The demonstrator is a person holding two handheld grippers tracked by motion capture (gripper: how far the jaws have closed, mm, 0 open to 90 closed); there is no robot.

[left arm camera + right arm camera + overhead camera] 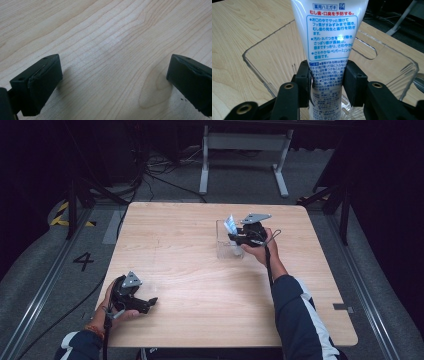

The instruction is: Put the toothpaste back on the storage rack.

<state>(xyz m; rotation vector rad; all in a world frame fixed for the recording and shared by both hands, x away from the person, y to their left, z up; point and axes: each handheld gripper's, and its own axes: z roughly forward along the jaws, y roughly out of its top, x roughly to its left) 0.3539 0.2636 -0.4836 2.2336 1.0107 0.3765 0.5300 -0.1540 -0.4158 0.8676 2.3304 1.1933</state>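
White plastic toothpaste tube with blue print (pixel 329 37) stands upright inside the clear plastic box (pixel 262 50), pinched by the right gripper (pixel 327 80). Well apart from that box, the left gripper (pixel 113 75) rests wide open over the pale wooden table (pixel 112 30).

Right gripper (pixel 239 238) with white tube (pixel 230 225) at clear container (pixel 226 245), left gripper (pixel 146 303) low on table (pixel 200 285).

My table (pixel 200 270) is evenly lit from above; the room beyond stays dark, shadows lie soft, and close views blur slightly.
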